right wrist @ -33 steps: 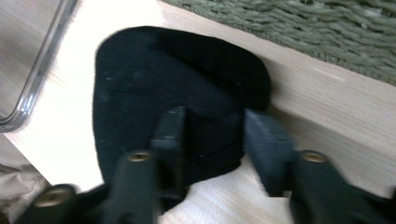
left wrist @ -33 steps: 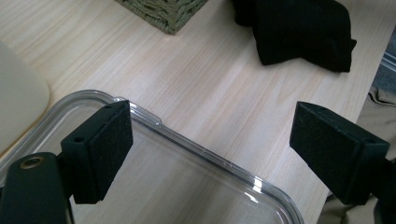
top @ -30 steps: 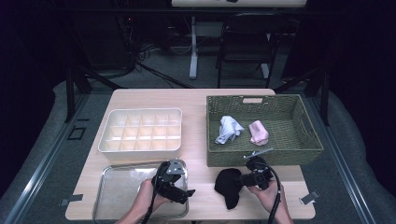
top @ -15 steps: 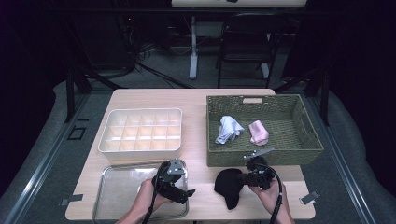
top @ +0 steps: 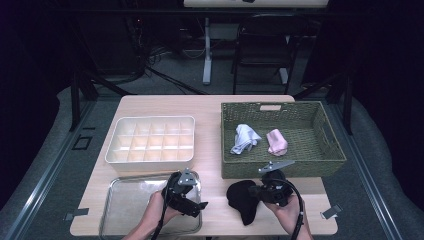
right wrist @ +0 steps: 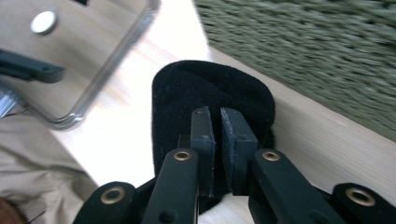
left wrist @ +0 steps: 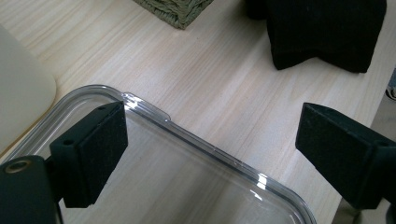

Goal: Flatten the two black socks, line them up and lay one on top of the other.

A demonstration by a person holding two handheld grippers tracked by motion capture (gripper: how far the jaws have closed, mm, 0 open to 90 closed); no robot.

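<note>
Right tool (top: 256,191), at about 5 o'clock on the worktop (top: 215,107) in the high view, has its jaws pinched on the edge of a black cloth (top: 242,199); the right gripper view shows the two pads almost together with the black fabric (right wrist: 212,95) caught between them and draping beneath, its far edge rounded. The jaws have just been closing onto it. The cloth sits on the near strip of worktop, between the clear tray (top: 127,207) at 7 o'clock and the front wall of the woven basket (top: 280,167), close to the basket but whether it touches cannot be told. Left tool (top: 192,206) hangs over the near right corner of the clear tray, jaws spread wide with nothing between them; in the left gripper view its pads straddle the tray's rounded rim (left wrist: 187,135), bare wood beyond it, and the black cloth (left wrist: 327,32) lies farther off at about 1 o'clock. Beyond the tray, at 10 o'clock, a cream divided box (top: 150,140) lies with its compartments open to the top. Inside the basket, at 2 o'clock, a white-grey cloth (top: 245,139) and a pink cloth (top: 276,141) lie side by side, just apart.
</note>
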